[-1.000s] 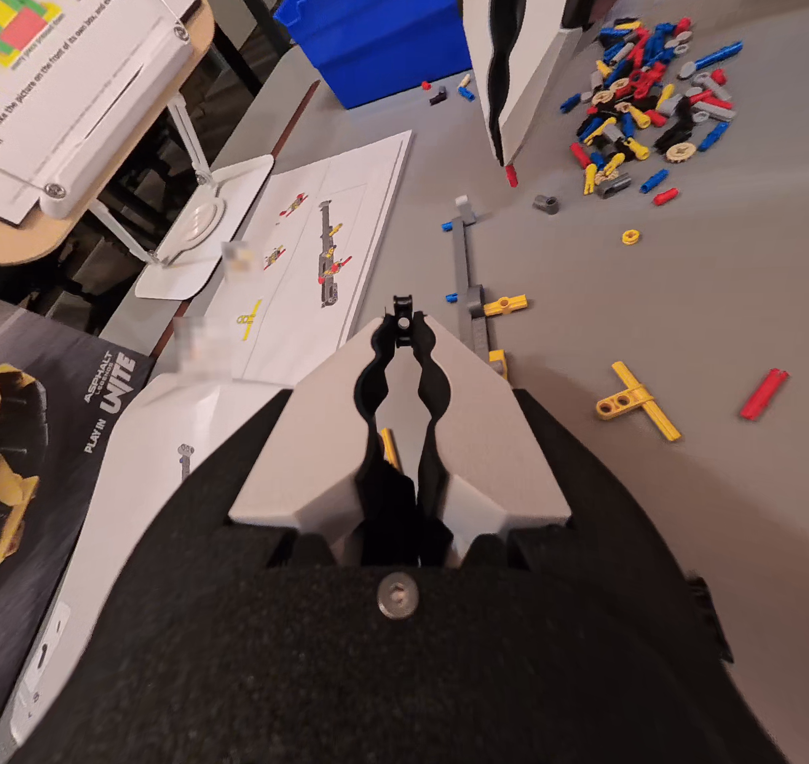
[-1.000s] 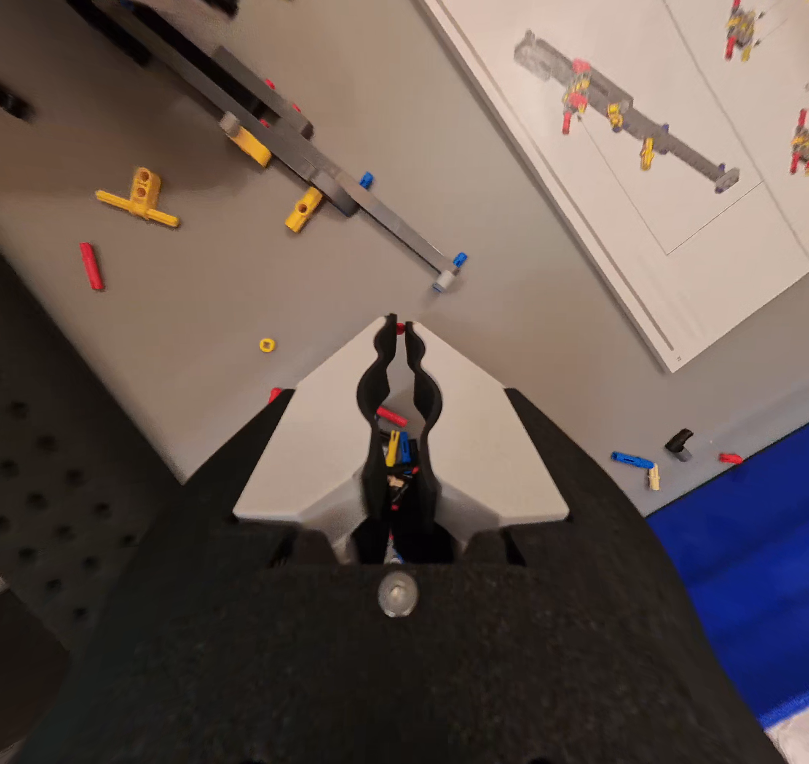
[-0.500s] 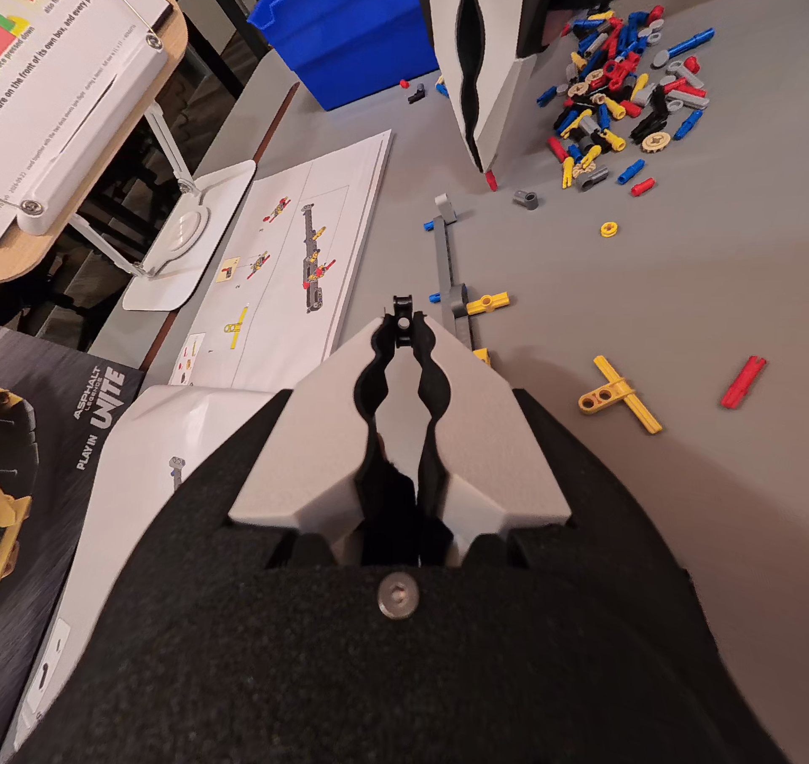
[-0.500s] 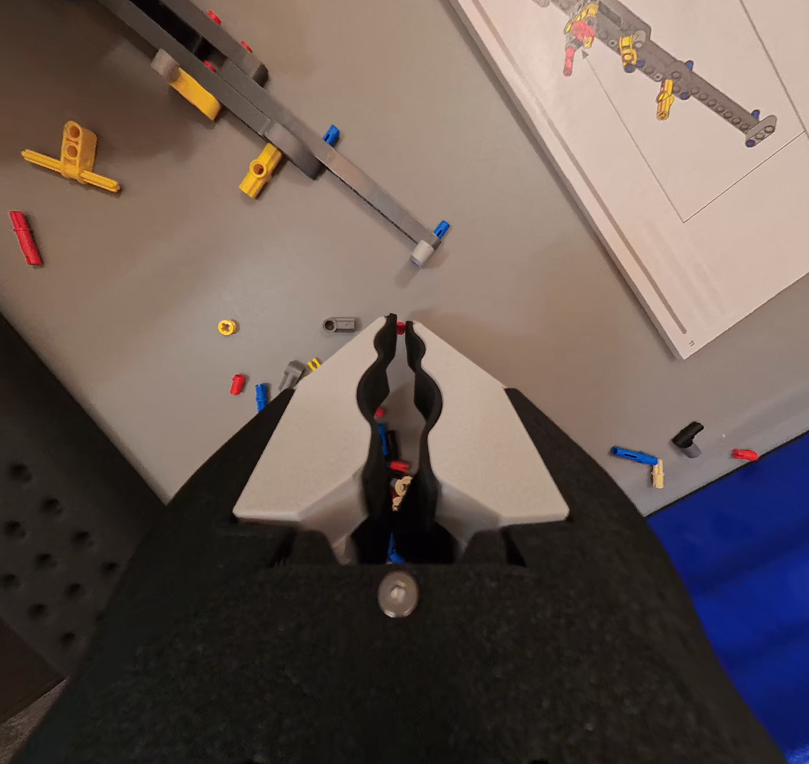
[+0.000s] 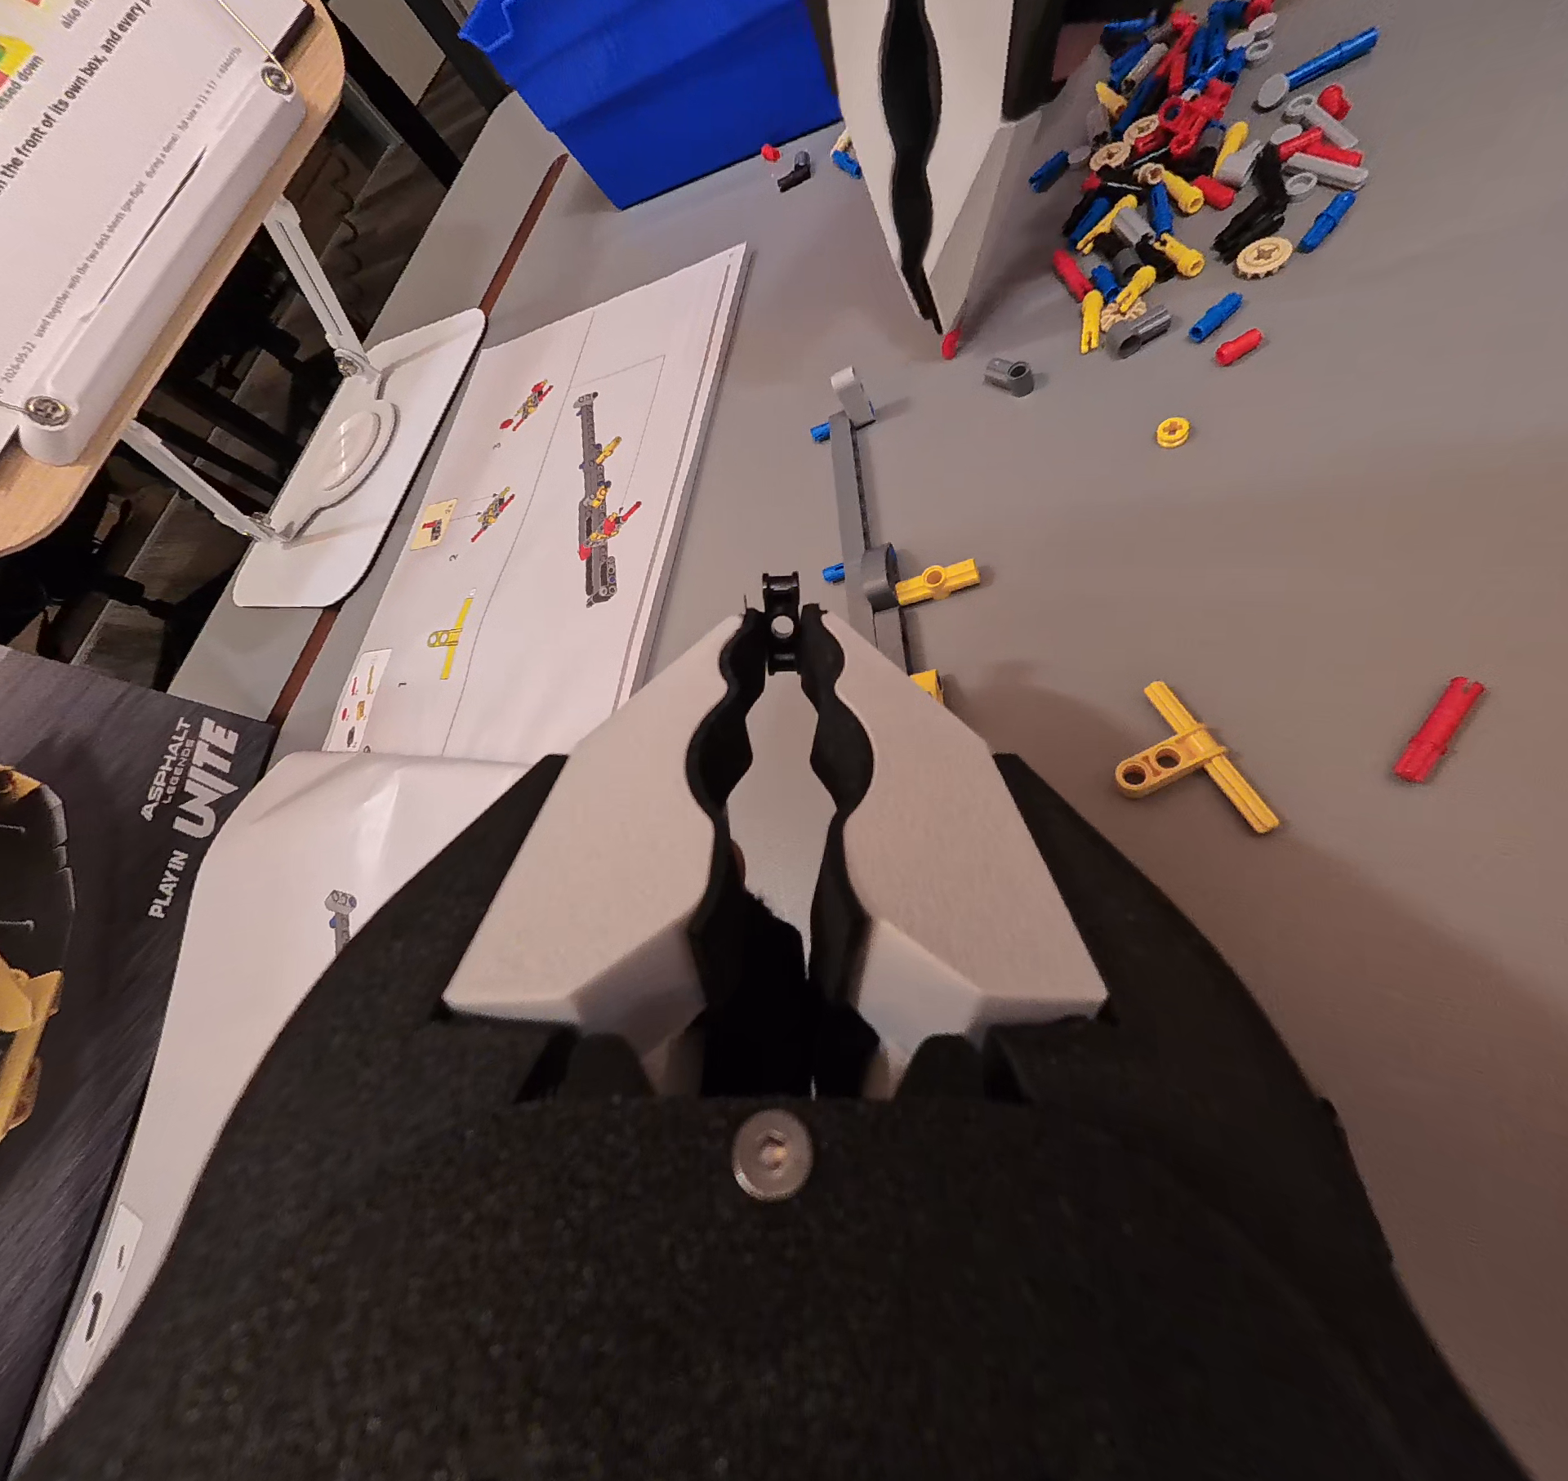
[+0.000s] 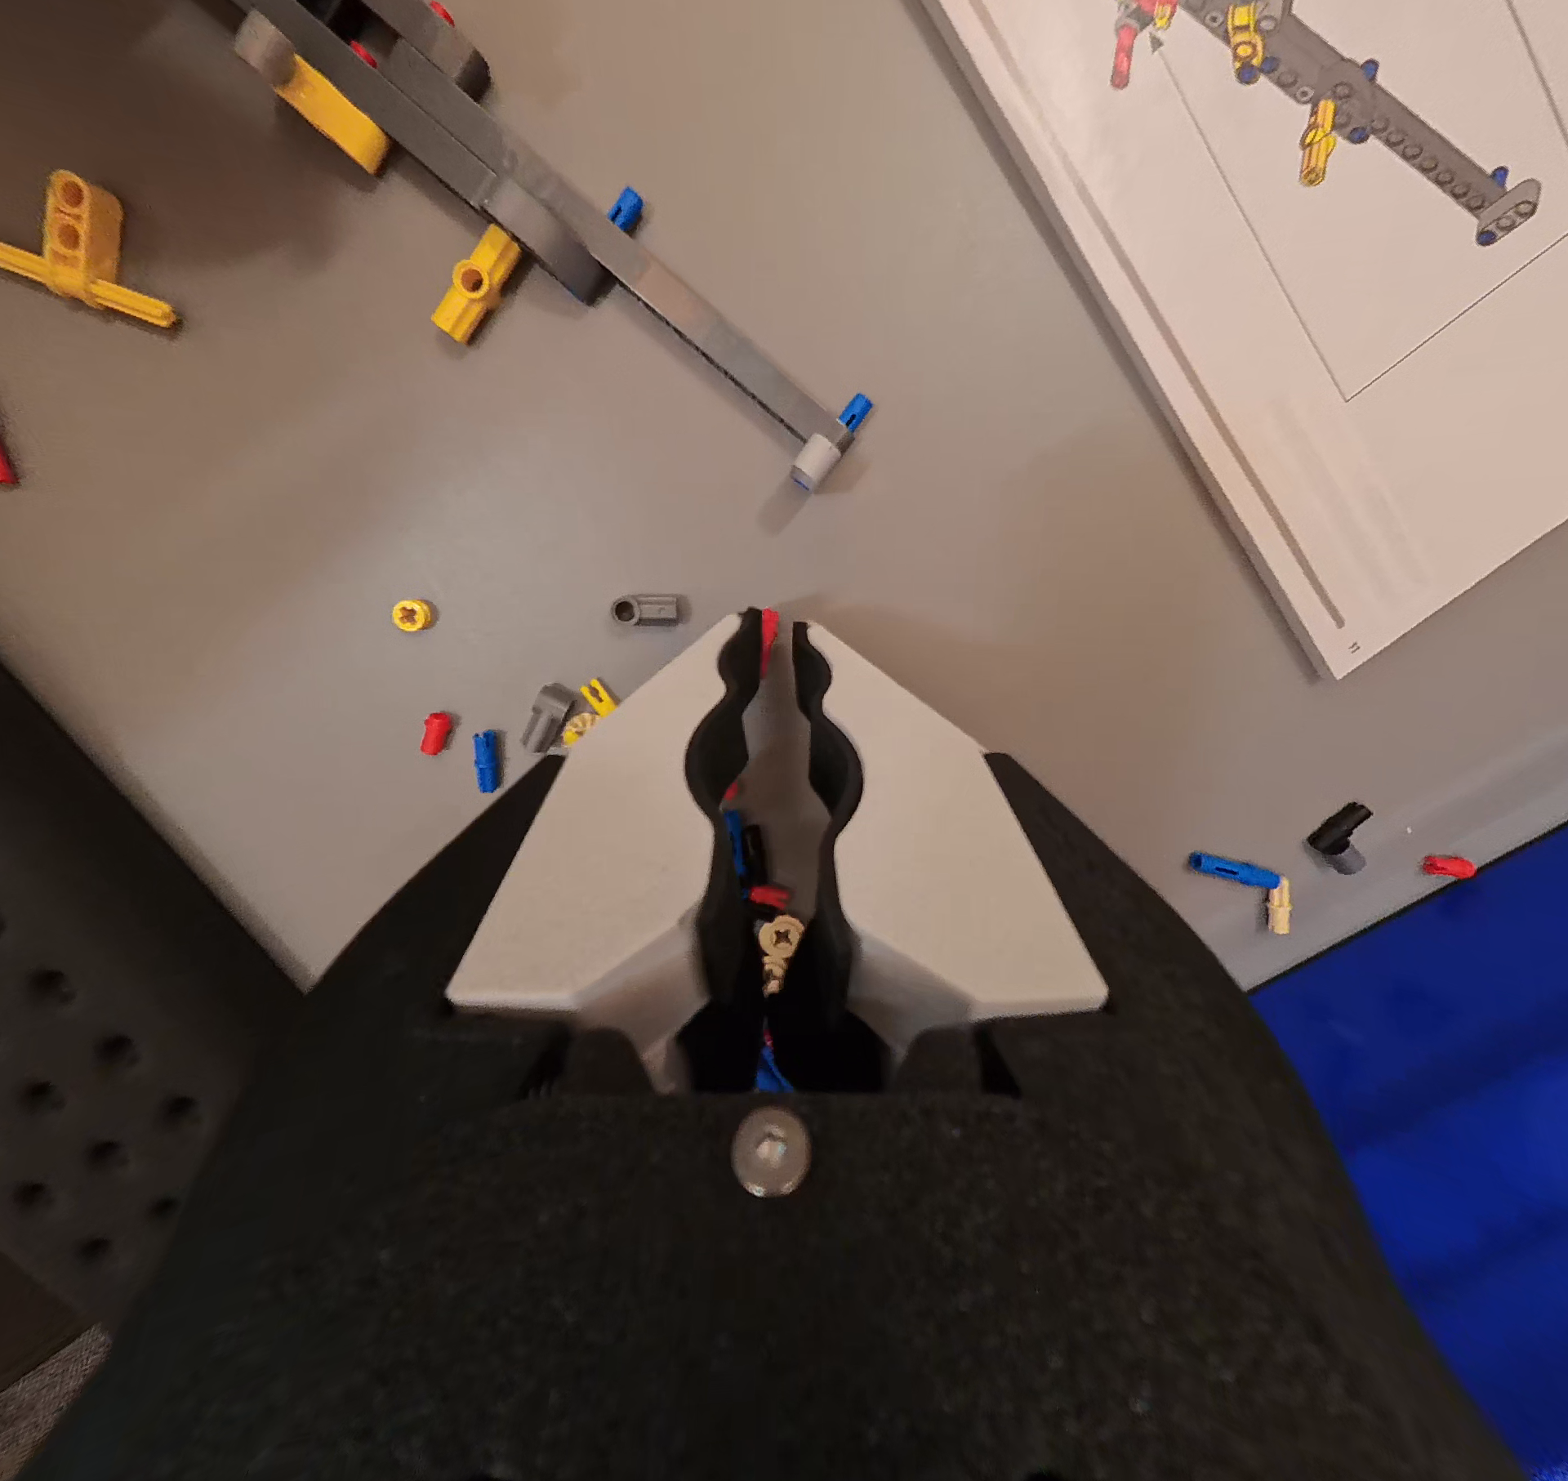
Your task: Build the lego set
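Black connector [image 5: 780, 624] sits pinched at the left tongs' [image 5: 778, 634] tips.

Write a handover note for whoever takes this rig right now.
Left gripper: shut on a small black connector.
Right gripper: shut on a red pin beside the loose-parts pile.
Grey beam assembly lies on the table with blue pins and yellow connectors fitted, right of the open instruction booklet.
Left: fit both held parts; yellow T-piece is unused.
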`<state>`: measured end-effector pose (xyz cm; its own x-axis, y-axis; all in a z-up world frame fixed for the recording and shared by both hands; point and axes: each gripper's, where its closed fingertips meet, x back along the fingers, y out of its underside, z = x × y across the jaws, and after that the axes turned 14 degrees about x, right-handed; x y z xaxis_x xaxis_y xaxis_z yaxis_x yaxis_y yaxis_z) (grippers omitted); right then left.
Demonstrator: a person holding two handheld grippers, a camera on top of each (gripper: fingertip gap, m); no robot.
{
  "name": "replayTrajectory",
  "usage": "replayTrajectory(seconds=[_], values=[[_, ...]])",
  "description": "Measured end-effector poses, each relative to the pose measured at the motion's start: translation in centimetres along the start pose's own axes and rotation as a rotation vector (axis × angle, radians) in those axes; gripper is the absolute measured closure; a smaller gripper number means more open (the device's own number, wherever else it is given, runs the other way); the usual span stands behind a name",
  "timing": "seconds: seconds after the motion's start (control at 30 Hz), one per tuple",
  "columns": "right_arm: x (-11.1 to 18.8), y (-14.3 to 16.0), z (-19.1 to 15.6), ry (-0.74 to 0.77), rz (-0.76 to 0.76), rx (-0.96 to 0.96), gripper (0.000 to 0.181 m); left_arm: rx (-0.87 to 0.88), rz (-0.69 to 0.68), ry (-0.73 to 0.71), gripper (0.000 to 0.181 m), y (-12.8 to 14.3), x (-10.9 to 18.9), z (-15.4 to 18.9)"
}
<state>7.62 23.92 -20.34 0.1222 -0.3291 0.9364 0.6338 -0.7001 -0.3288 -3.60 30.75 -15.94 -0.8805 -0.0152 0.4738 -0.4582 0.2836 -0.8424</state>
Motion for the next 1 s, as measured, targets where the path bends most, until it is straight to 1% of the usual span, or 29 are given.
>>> replayTrajectory(seconds=[0.17, 0.27, 0.33, 0.4, 0.43, 0.53, 0.57, 0.67, 0.77, 0.83, 0.87, 0.9, 1.0], values=[[-0.4, 0.3, -0.2, -0.004, -0.005, -0.007, 0.175, -0.014, -0.004, 0.004, 0.175, 0.1, -0.1, 0.2], [0.3, 0.7, 0.1, 0.017, -0.006, -0.014, 0.170, -0.022, -0.004, 0.005, 0.175, 0.1, -0.1, 0.3], [1.3, 1.1, 0.5, 0.045, 0.023, -0.064, 0.168, -0.024, -0.006, 0.003, 0.175, 0.1, -0.1, 0.3], [2.0, 1.5, -0.1, 0.031, 0.075, -0.138, 0.164, -0.032, -0.007, -0.002, 0.175, 0.1, 0.0, 0.2], [1.9, 1.8, -0.7, 0.025, 0.092, -0.163, 0.163, -0.036, -0.009, -0.002, 0.175, 0.1, 0.0, 0.3], [1.2, 2.7, -1.0, 0.122, 0.140, -0.176, 0.160, -0.052, -0.008, 0.004, 0.175, 0.0, 0.0, 0.7], [1.1, 2.6, -0.9, 0.153, 0.170, -0.190, 0.161, -0.057, -0.009, 0.012, 0.175, -0.1, 0.0, 1.0], [0.7, 2.3, -0.8, 0.181, 0.227, -0.220, 0.161, -0.088, -0.009, 0.037, 0.175, -0.2, -0.1, 2.0], [-0.1, 2.5, -1.0, 0.175, 0.207, -0.204, 0.163, -0.110, -0.012, 0.058, 0.175, -0.1, -0.3, 2.9], [-0.3, 2.2, -1.1, 0.175, 0.225, -0.196, 0.167, -0.114, -0.015, 0.067, 0.175, 0.0, -0.3, 3.3], [-0.3, 2.3, -1.1, 0.184, 0.226, -0.192, 0.170, -0.118, -0.015, 0.070, 0.175, 0.0, -0.4, 3.4], [-0.2, 2.4, -1.0, 0.197, 0.221, -0.186, 0.178, -0.122, -0.014, 0.073, 0.176, 0.0, -0.4, 3.5], [-0.3, 2.3, -1.2, 0.208, 0.207, -0.139, 0.178, -0.135, 0.010, 0.069, 0.176, -0.5, -0.3, 3.7]])
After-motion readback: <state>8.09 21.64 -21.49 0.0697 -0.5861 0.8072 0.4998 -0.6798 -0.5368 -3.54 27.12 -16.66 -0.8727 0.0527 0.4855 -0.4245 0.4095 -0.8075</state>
